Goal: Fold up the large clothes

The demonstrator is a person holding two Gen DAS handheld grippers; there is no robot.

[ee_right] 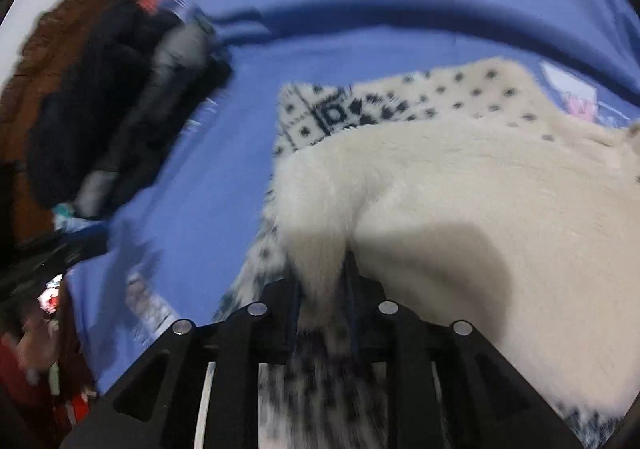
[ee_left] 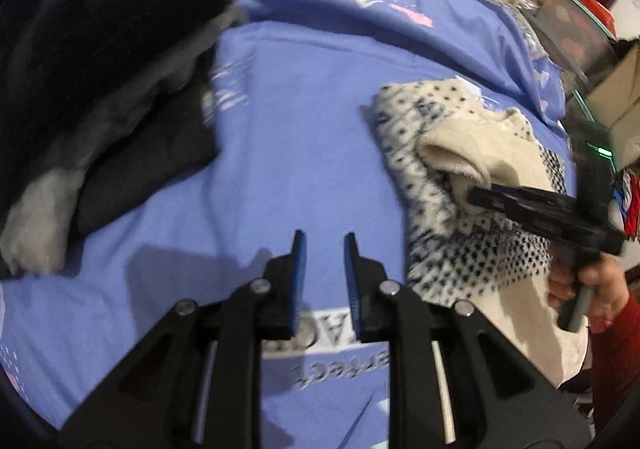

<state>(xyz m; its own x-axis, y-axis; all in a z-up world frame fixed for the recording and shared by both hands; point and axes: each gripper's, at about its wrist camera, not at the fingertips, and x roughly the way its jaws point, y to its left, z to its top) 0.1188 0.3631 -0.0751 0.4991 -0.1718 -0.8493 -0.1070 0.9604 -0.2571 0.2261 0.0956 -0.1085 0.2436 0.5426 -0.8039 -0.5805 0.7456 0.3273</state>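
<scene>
A cream knitted sweater with a dark dotted pattern [ee_left: 452, 185] lies partly folded on the blue bedsheet [ee_left: 288, 137], to the right. My left gripper [ee_left: 325, 245] is open and empty, hovering over bare sheet left of the sweater. My right gripper [ee_left: 480, 195] comes in from the right and is shut on a fold of the sweater's cream inner side. In the right wrist view the cream fabric [ee_right: 460, 185] fills the right half and a bunch of it sits pinched between the jaws of my right gripper [ee_right: 322, 273].
A pile of dark navy and grey clothes [ee_left: 92, 89] lies on the bed's left; it also shows in the right wrist view [ee_right: 120, 101]. A glass-topped stand and a cardboard box [ee_left: 616, 97] stand beyond the bed's right edge. Patterned bedding lies at the back.
</scene>
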